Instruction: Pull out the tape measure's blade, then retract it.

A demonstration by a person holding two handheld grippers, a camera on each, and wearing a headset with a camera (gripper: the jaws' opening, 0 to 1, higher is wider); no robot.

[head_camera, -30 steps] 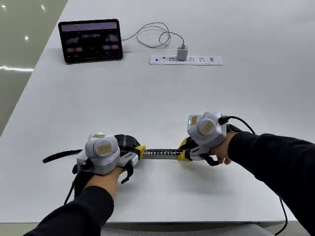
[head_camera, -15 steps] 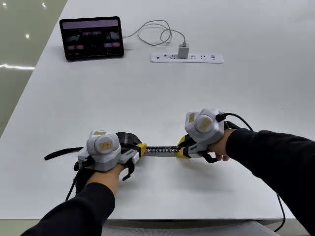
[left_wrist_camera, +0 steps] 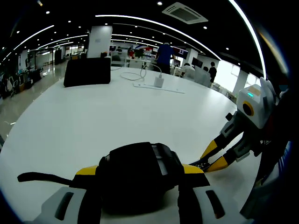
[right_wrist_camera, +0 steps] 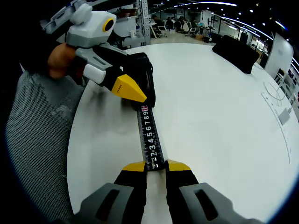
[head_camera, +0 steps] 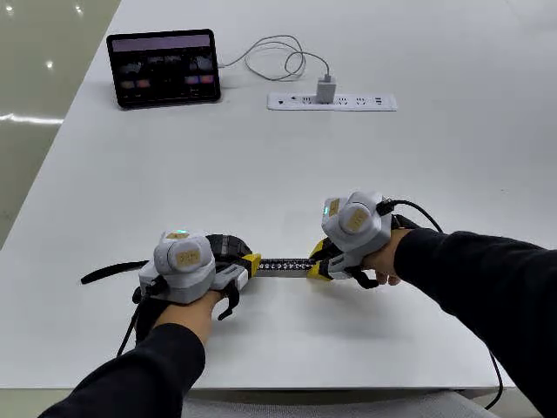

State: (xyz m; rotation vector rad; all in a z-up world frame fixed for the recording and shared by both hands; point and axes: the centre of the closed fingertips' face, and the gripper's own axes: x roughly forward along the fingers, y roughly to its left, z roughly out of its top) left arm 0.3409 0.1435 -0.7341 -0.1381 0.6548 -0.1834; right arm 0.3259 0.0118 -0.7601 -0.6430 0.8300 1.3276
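Note:
The black tape measure case (head_camera: pixel 224 248) sits on the white table, with my left gripper (head_camera: pixel 242 266) shut around it. In the left gripper view the case (left_wrist_camera: pixel 140 175) sits between the yellow-tipped jaws of the left gripper (left_wrist_camera: pixel 140 170). A short stretch of blade (head_camera: pixel 283 266) runs right to my right gripper (head_camera: pixel 315 261), which is shut on its tip. The right gripper view shows the blade (right_wrist_camera: pixel 149 137), numbered 1 to 9, pinched at its end by the right gripper (right_wrist_camera: pixel 154 165). The case (right_wrist_camera: pixel 140 70) lies at its far end.
A dark tablet (head_camera: pixel 164 67) stands at the back left. A white power strip (head_camera: pixel 332 102) with a charger and looped cable lies at the back middle. A black strap (head_camera: pixel 109 273) trails left from the case. The table's front edge runs close below both hands.
My right gripper has moved left toward the case, still holding the blade tip, and the exposed blade is shorter. The left gripper and case have stayed put.

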